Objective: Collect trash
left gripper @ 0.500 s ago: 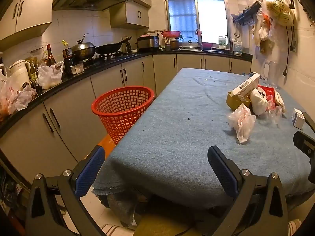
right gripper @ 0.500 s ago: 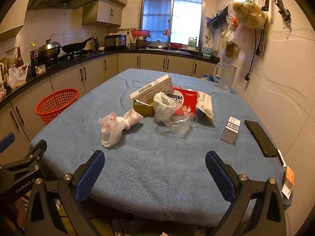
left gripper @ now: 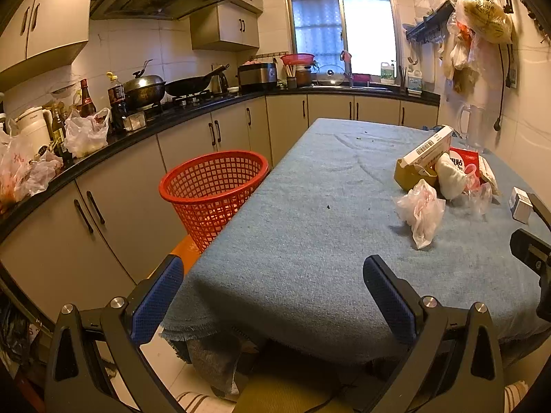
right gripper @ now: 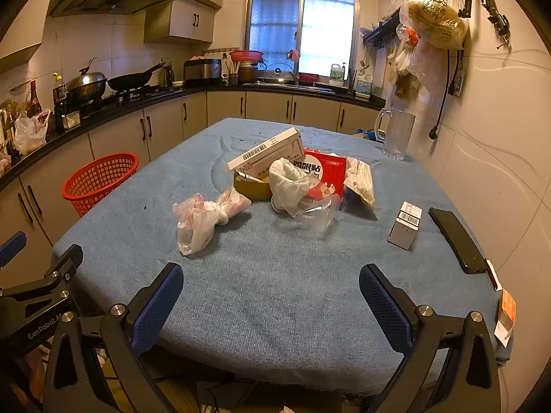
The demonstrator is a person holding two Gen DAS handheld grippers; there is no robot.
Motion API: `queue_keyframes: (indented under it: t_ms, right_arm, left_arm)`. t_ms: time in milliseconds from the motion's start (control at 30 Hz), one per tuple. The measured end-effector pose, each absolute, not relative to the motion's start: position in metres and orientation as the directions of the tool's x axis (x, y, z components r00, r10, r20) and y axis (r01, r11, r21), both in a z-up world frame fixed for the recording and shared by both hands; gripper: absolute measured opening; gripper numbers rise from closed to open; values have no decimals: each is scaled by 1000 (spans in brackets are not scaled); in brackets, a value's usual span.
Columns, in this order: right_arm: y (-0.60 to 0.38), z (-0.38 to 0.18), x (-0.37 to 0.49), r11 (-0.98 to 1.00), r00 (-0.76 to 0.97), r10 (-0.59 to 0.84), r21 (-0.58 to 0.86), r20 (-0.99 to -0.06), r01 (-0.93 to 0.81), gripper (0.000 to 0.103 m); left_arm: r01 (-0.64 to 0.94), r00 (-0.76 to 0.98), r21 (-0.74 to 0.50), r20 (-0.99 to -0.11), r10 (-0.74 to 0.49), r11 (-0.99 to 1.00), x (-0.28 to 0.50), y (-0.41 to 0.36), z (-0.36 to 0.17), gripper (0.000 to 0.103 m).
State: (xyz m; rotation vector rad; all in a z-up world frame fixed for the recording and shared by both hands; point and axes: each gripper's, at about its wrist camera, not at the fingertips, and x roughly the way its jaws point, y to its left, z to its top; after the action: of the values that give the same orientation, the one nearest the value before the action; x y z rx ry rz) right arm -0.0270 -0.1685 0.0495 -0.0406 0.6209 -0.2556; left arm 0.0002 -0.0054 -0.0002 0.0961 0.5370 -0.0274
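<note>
Blue cloth-covered table [right gripper: 275, 292] holds the litter, right of the red mesh plastic basket [right gripper: 100, 180]. Both my tongs, left [left gripper: 273, 292] and right [right gripper: 272, 296], gape empty; I'd pinch the crumpled pink plastic bag [right gripper: 203, 218] at its knot first.

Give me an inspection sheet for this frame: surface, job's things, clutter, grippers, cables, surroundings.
Surface: table under a blue cloth, dark crumbs on it.
Job's things: knotted pink bag; heap of white bag, red box, barcode box and clear plastic; red basket beside the table.
Clutter: small white box, phone, clear jug.
Grippers: left gripper and right gripper both open, empty, at the near edge.
Cables: black cord hanging on the wall.
Surroundings: counter with woks, bottles, bags; window; hung bags.
</note>
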Motion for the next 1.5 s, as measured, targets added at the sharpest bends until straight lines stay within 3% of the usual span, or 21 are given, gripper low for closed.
queue_keyframes:
  t_ms: [400,733,1033,1300,1500]
  right_arm:
    - [-168,49,-28,968,781,-247,-111,-574,224,103]
    - [-173,44,-28,970,769,-236,-96,-594,224,103]
    - [-178,39,-23,969,756,-237,-96,-610,227,103]
    - [-208,42,-22,959,748,-249,-48,-616,280,103]
    - [-246,43,-20,946,729,-242,10,-640,324,99]
  left_arm:
    - [51,867,84,-498,-2,995,-3,-6,4,103]
    - [78,827,94,-562,-12,992,0,-9,3,103]
    - [102,831,70,-555,-46,992,4,-15,-3,103]
    - [176,785,-5,-603,-143,984,28,-26,0,103]
    - [299,661,-77,-702,-264,951,70,-46,1,102]
